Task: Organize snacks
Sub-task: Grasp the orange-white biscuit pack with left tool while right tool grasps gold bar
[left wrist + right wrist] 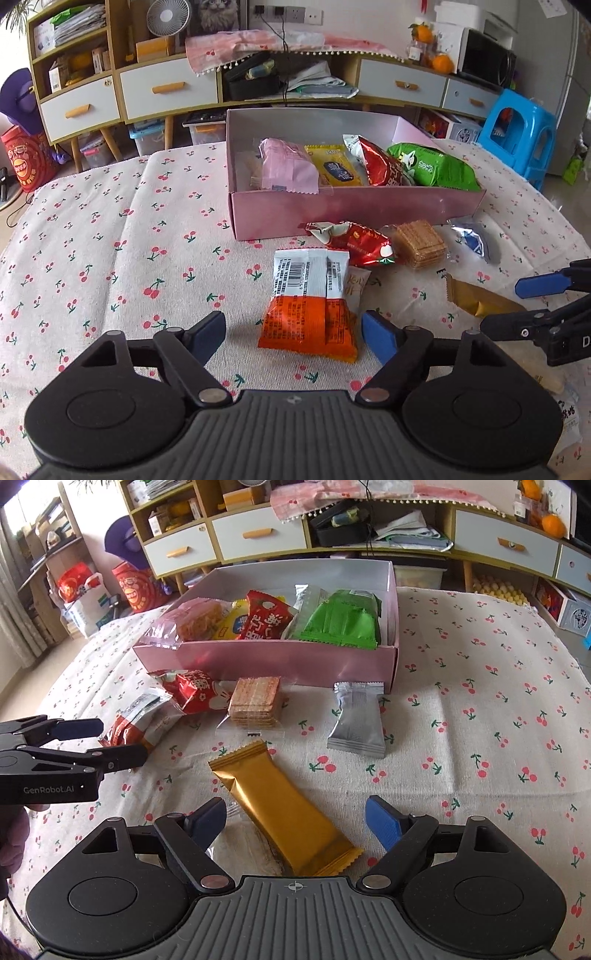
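An orange-and-white snack packet [310, 314] lies on the cherry-print cloth between the fingers of my left gripper [293, 332], which is open; its pads do not press the packet. A gold packet [288, 812] lies slantwise between the fingers of my right gripper [295, 816], also open, and partly covers a clear wrapped snack [247, 845]. A red packet [354, 243], a wafer pack [255, 701] and a silver packet [356, 720] lie in front of the pink box [277, 664]. The box holds pink, yellow, red and green packets.
The left gripper [107, 742] shows at the left edge of the right wrist view, over the orange packet. Behind the table stand a drawer cabinet [166, 92] and a blue stool [517, 136]. Bare cloth [498, 720] stretches right of the box.
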`<action>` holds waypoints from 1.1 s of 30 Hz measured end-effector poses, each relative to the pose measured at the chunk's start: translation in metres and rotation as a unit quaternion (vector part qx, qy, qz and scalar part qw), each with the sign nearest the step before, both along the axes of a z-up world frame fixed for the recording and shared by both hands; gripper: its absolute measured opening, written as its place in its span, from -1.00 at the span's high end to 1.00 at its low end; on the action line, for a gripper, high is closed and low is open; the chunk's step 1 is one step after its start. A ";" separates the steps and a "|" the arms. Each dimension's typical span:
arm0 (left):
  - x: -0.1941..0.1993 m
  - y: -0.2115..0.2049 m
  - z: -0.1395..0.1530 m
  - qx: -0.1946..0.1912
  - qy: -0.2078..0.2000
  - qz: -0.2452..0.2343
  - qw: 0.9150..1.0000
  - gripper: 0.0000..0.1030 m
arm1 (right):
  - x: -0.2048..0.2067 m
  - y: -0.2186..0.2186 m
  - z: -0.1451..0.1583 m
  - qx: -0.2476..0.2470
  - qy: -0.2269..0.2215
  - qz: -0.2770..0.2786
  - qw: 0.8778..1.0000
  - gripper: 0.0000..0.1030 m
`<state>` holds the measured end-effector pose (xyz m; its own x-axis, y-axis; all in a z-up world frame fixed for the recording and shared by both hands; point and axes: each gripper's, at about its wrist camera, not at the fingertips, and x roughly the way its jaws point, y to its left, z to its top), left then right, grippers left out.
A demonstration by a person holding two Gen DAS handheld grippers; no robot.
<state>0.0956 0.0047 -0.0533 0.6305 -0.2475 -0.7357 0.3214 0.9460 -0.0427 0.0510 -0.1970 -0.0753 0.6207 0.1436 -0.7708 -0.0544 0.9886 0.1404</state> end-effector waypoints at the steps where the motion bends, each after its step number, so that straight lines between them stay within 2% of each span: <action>1: 0.002 0.000 0.000 -0.005 0.002 0.002 1.000 -0.39 | 0.001 0.000 0.000 -0.002 -0.002 0.002 1.000 -0.64; 5: 0.006 0.000 -0.001 -0.021 0.007 0.001 1.000 -0.30 | 0.005 0.002 -0.001 -0.010 -0.009 0.007 1.000 -0.64; 12: 0.006 -0.003 0.001 -0.027 0.005 -0.010 1.000 0.14 | 0.006 0.010 -0.003 -0.041 -0.018 0.027 0.999 -0.64; 16: 0.007 -0.002 0.002 -0.030 0.007 -0.008 0.999 0.16 | 0.005 0.013 -0.003 -0.047 -0.022 0.034 0.998 -0.58; 19: 0.008 0.001 0.003 -0.033 0.012 -0.003 0.999 0.16 | 0.004 0.014 -0.002 -0.048 -0.024 0.042 0.998 -0.39; 24: 0.009 0.005 0.005 -0.044 0.018 -0.004 0.999 0.14 | 0.003 0.018 0.002 -0.042 -0.023 0.059 0.997 0.11; 29: 0.009 0.007 0.005 -0.052 0.026 -0.001 0.998 0.13 | 0.003 0.021 0.005 -0.041 -0.019 0.070 0.996 0.38; 33: 0.009 0.006 0.007 -0.051 0.025 0.000 0.998 0.16 | 0.002 0.022 0.006 -0.042 -0.019 0.070 0.996 0.41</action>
<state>0.1042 0.0105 -0.0468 0.5938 -0.3236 -0.7367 0.3175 0.9355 -0.1551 0.0527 -0.1749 -0.0694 0.6273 0.1674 -0.7606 -0.1967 0.9790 0.0532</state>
